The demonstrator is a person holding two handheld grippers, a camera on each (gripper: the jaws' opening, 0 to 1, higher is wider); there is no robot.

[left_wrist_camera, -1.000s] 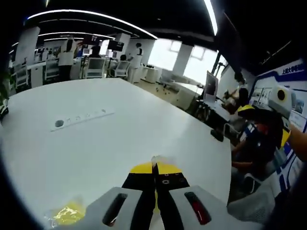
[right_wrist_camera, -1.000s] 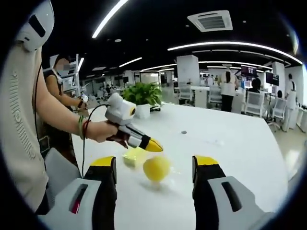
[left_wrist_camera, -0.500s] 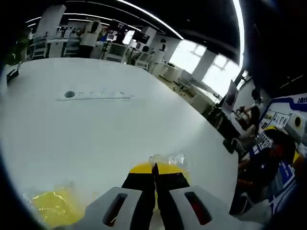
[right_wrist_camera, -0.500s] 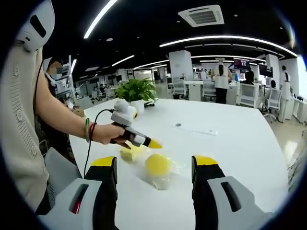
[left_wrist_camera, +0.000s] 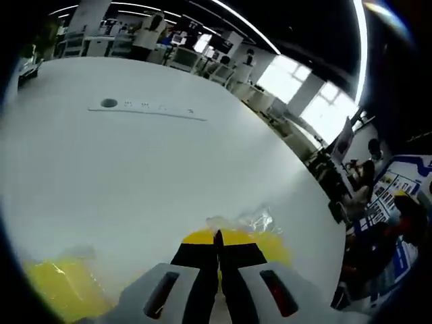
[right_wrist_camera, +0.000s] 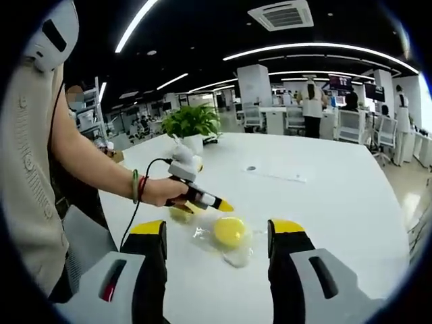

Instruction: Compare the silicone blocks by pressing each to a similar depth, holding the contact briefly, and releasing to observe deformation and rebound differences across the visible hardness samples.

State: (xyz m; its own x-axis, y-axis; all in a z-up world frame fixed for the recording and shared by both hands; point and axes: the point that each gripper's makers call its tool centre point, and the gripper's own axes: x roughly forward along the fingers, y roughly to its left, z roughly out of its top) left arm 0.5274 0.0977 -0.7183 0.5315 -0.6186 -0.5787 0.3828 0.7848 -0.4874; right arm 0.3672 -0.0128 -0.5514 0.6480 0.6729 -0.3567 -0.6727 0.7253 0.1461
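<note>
My left gripper (right_wrist_camera: 223,204) has its jaws together, tips angled down at the near edge of the round yellow silicone block (right_wrist_camera: 229,230) — touching or just shy, I cannot tell. In the left gripper view the same block (left_wrist_camera: 273,244) sits just beyond my closed yellow tips (left_wrist_camera: 217,237), under crinkled clear wrap (left_wrist_camera: 253,220). A second yellow block (left_wrist_camera: 64,290) lies near left of them; in the right gripper view it (right_wrist_camera: 181,214) is just behind my hand (right_wrist_camera: 162,192). All on the white table (right_wrist_camera: 324,196).

My right gripper (right_wrist_camera: 217,237) hangs back with jaws wide apart, holding nothing.

Handling, my guess: soft, springy, light — the film looks slippery, so the block may skid under a slanted push. Best pressed straight down at the crown with closed tips, not pinched.

Since half a second ago the left gripper has dropped lower and closer onto the round block, and the side block fills more of the left view's near corner.
</note>
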